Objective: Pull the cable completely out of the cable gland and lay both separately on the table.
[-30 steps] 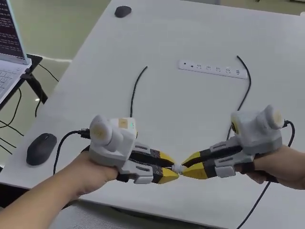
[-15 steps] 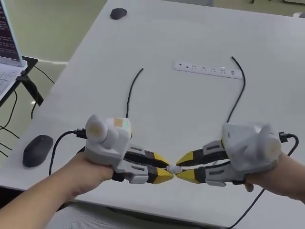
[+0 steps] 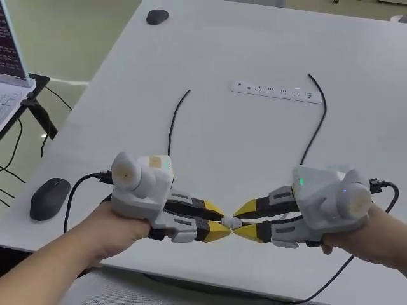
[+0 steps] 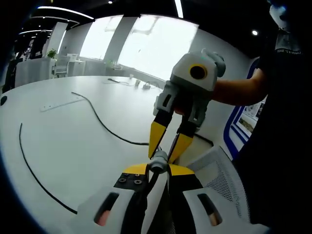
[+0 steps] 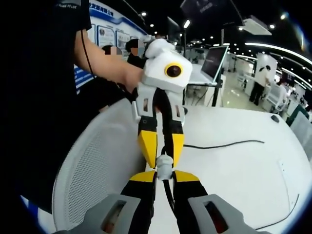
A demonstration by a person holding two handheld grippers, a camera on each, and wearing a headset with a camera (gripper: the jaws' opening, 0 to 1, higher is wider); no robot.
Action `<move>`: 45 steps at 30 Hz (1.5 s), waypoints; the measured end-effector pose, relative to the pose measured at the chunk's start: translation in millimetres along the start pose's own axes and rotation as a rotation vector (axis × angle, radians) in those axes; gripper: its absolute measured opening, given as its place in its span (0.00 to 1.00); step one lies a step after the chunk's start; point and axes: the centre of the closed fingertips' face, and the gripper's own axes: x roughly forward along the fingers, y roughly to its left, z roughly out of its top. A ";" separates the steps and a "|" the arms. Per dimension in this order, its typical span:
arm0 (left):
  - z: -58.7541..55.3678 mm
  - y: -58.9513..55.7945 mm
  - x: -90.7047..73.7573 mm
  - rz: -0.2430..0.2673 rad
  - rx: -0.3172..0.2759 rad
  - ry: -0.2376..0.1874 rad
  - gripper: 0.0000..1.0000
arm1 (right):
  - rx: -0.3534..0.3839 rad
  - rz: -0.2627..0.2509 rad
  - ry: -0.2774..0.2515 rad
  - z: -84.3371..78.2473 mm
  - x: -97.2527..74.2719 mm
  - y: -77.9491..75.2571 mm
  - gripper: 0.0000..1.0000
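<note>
A small white cable gland [image 3: 227, 222] hangs just above the table's near edge, caught between two grippers that meet tip to tip. My left gripper [image 3: 219, 223] is shut on one end of it and my right gripper [image 3: 236, 223] on the other. In the left gripper view the cable gland [image 4: 158, 163] sits at my own yellow tips, with the right gripper [image 4: 165, 148] coming in from above. The right gripper view has the cable gland [image 5: 165, 168] with the left gripper [image 5: 162, 153] on its far end. A thin black cable [image 3: 174, 124] trails back across the table behind the left gripper.
A white power strip [image 3: 273, 91] lies mid-table with its black lead [image 3: 318, 121] curving toward the right hand. One dark mouse [image 3: 48, 198] sits at the left edge, another [image 3: 156, 16] at the far edge. A laptop [image 3: 9, 70] stands off the table's left side.
My right gripper has rolled about its long axis while staying on the gland, so its top box now faces more toward me. Both grippers stay tip to tip.
</note>
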 end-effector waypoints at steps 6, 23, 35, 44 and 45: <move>2.6 1.6 -0.7 0.010 0.021 -0.008 0.14 | 0.064 -0.049 -0.037 7.5 -9.0 -5.4 0.16; 13.8 7.3 -8.5 0.049 0.072 -0.042 0.14 | 0.028 -0.296 0.096 -7.6 -16.7 -17.0 0.11; 15.5 8.9 -8.1 0.061 0.098 -0.051 0.15 | -0.082 -0.409 0.126 -1.0 -10.2 -21.2 0.02; 16.9 10.1 -8.6 0.065 0.098 -0.054 0.14 | -0.048 -0.430 0.108 -0.8 -11.7 -24.4 0.00; 16.7 10.2 -8.4 0.067 0.100 -0.053 0.14 | -0.051 -0.427 0.112 -1.7 -11.3 -24.5 0.00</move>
